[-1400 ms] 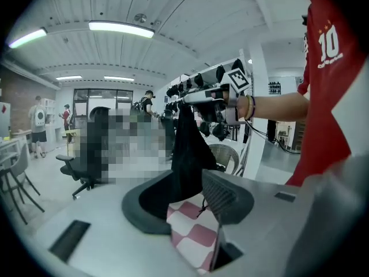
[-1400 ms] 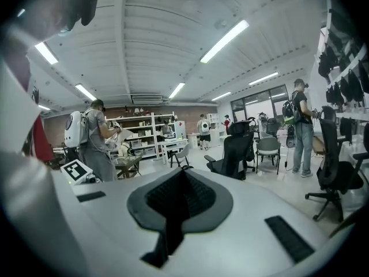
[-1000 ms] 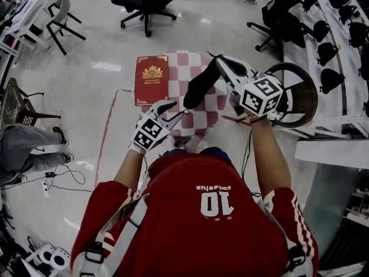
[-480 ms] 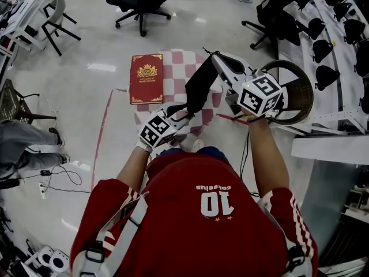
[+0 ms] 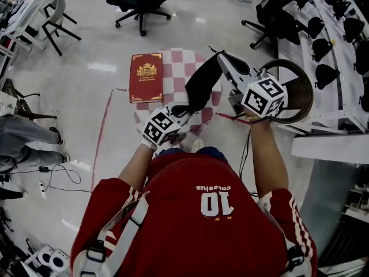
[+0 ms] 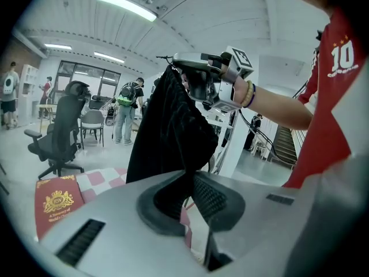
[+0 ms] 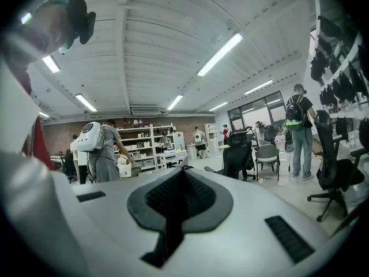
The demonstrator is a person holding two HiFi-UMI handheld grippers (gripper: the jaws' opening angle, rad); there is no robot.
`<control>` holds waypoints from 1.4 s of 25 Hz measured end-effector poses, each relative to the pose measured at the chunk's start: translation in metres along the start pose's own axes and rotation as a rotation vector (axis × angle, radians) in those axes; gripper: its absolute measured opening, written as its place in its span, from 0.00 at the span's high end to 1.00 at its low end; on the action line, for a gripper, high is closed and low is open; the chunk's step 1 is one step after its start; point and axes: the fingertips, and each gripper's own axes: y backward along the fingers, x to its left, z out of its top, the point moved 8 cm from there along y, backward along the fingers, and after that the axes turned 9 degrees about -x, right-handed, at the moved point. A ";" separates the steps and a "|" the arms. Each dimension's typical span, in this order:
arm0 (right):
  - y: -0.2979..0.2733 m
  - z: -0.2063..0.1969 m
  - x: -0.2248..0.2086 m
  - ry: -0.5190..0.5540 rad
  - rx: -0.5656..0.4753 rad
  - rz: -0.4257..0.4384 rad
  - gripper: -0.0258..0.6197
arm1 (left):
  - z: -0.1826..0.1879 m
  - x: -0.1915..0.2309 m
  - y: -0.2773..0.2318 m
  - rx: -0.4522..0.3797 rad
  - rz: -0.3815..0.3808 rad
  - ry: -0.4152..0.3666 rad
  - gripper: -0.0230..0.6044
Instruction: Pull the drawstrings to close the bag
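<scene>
Hanging mouth-up, bag [image 5: 202, 85] axis steep; right gripper [image 5: 219, 56] pinches top, left gripper [image 5: 184, 109] just closed on bottom.

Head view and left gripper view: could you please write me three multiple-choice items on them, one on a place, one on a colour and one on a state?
1. Where does the red hardcover book lie?
A. At the left edge of the red-and-white checked cloth
B. In the wicker basket
C. On an office chair

2. What colour is the fabric drawstring bag?
A. White
B. Red
C. Black

3. What is the state of the left gripper?
A. Open, clear of the bag
B. Shut on the bag's fabric
C. Shut on the book

Key:
1 A, the head view shows the book at the cloth's left edge.
2 C, the bag hangs black in both views.
3 B, its jaws have just been closing, and its own view shows the pads pinching black fabric.
</scene>
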 end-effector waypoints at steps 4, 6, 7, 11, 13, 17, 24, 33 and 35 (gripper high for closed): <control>0.008 0.003 -0.005 -0.005 -0.021 -0.025 0.93 | 0.001 0.001 0.005 -0.003 0.019 0.017 0.92; 0.011 0.006 -0.006 -0.007 -0.039 -0.039 0.93 | 0.003 0.003 0.007 -0.009 0.030 0.018 0.92; 0.013 0.006 -0.007 -0.008 -0.048 -0.046 0.93 | 0.004 0.004 0.008 -0.013 0.036 0.019 0.92; 0.017 0.008 -0.009 -0.013 -0.075 -0.064 0.93 | 0.007 0.007 0.011 -0.028 0.048 0.025 0.89; 0.016 0.011 -0.010 -0.014 -0.084 -0.067 0.93 | 0.008 0.007 0.010 -0.026 0.056 0.027 0.84; 0.015 0.018 -0.006 -0.018 -0.113 -0.054 0.93 | 0.006 0.012 0.005 -0.009 0.067 0.038 0.83; 0.017 0.027 -0.004 -0.009 -0.137 -0.048 0.93 | 0.013 0.017 -0.006 -0.014 0.053 0.067 0.91; 0.030 0.026 -0.017 0.006 -0.131 -0.100 0.93 | 0.016 0.023 -0.003 0.011 0.082 0.055 0.94; 0.032 0.024 -0.020 0.008 -0.129 -0.119 0.93 | 0.018 0.025 0.000 0.020 0.098 0.037 0.94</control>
